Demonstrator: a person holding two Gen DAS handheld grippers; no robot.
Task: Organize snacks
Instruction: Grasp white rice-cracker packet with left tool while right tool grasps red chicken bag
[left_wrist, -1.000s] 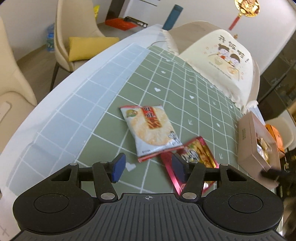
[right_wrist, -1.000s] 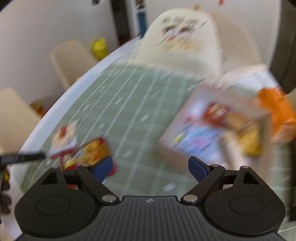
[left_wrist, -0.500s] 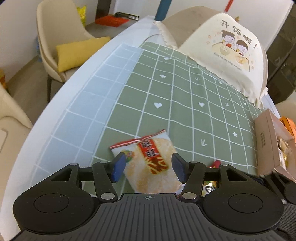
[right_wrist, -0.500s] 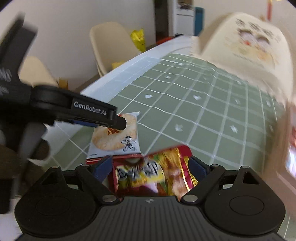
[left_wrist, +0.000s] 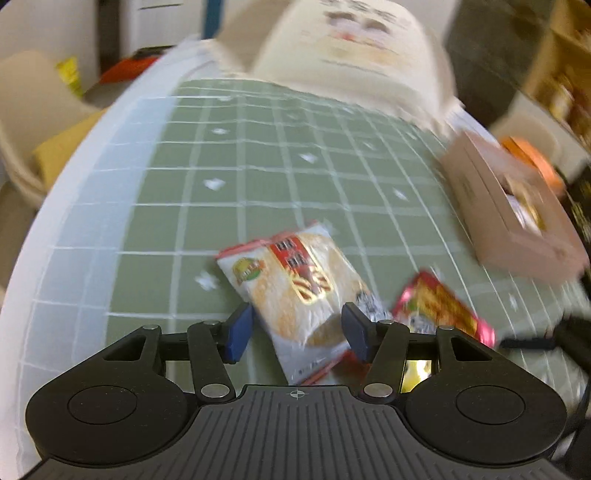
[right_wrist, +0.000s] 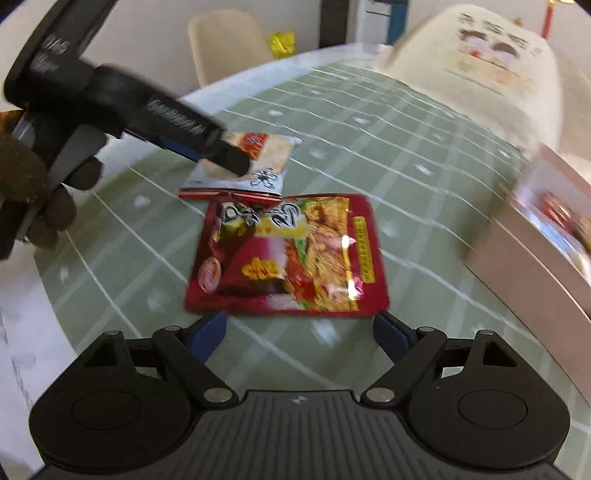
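Snacks remain unsorted: white rice-cracker packet and red packet lie on the worktop; box far right holds some. Left gripper and right gripper fingers released, grasping nothing.

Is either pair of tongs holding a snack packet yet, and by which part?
Neither. Left tongs straddle the white packet; right tongs gape before the red packet.
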